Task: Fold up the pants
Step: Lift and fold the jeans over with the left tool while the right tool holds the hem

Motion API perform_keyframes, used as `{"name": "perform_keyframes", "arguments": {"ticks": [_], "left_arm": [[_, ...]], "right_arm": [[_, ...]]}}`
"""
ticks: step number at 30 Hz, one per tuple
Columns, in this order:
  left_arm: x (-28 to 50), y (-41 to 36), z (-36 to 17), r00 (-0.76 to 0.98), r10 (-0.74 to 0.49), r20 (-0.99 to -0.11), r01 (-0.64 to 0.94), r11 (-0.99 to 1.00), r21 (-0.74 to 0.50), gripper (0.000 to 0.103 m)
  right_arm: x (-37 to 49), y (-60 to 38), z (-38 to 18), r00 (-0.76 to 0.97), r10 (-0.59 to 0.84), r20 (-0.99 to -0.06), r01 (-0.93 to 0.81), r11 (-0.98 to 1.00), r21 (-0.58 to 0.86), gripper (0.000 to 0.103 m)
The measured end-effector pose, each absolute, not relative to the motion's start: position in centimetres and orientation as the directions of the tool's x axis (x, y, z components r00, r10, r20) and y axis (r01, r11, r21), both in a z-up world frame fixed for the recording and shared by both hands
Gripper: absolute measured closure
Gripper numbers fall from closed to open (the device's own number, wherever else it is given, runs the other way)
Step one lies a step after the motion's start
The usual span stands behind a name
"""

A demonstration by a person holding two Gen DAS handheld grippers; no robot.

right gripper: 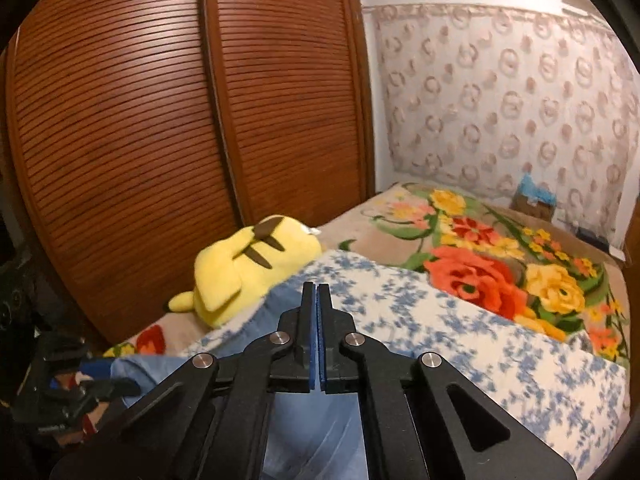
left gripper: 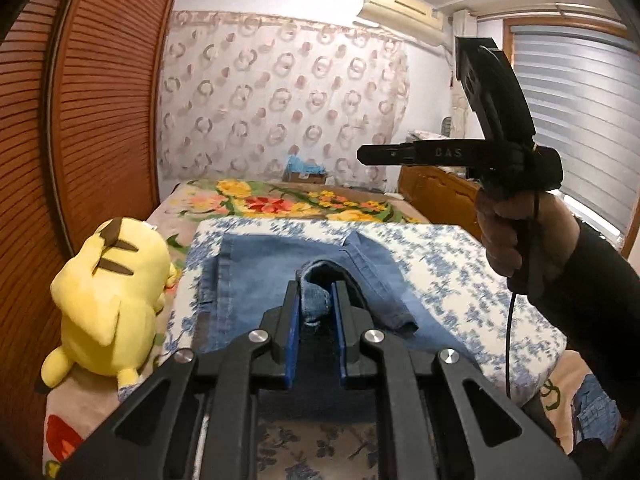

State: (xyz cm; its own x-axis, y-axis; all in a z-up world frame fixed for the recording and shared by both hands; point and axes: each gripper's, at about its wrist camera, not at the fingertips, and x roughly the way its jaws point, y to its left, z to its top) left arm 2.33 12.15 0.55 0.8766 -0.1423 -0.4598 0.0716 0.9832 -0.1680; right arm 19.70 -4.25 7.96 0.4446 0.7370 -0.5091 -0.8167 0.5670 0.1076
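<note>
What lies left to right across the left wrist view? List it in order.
Brown louvred wooden wardrobe door → yellow plush toy with brown stripes → blue denim pants, a fold pinched in the left gripper → right gripper, raised in the person's right hand.

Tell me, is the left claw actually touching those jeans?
Touching. The left wrist view shows the left claw shut on a bunched fold of the jeans, denim pressed between both blue pads, lifted above the rest of the fabric.
</note>
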Motion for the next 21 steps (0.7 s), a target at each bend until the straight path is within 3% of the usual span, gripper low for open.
{"name": "perform_keyframes", "arguments": {"ticks": [9, 10, 14, 21], "left_arm": [[3.4, 15.4, -4.4, 0.827, -0.066, -0.558, -0.042, 0.983, -0.179, 0.091], [3.5, 15.5, -4.9, 0.821, -0.060, -0.568, -0.051, 0.983, -0.179, 0.091], [3.7, 15.7, -6.9, 0.790, -0.049, -0.611, -0.079, 0.980, -0.181, 0.090], [3.7, 15.6, -8.4, 0.766, -0.043, -0.642, -0.096, 0.979, -0.181, 0.087]], "right_arm": [[20.5, -2.5, 2.1, 0.430, 0.645, -0.632, -0.788, 0.610, 0.085, 0.103], [20.4, -2.6, 1.5, 0.429, 0.628, -0.649, -0.782, 0.618, 0.082, 0.099], [19.7, -3.3, -1.4, 0.396, 0.588, -0.705, -0.776, 0.625, 0.085, 0.062], [18.4, -4.2, -5.5, 0.307, 0.560, -0.770, -0.768, 0.623, 0.147, 0.057]]}}
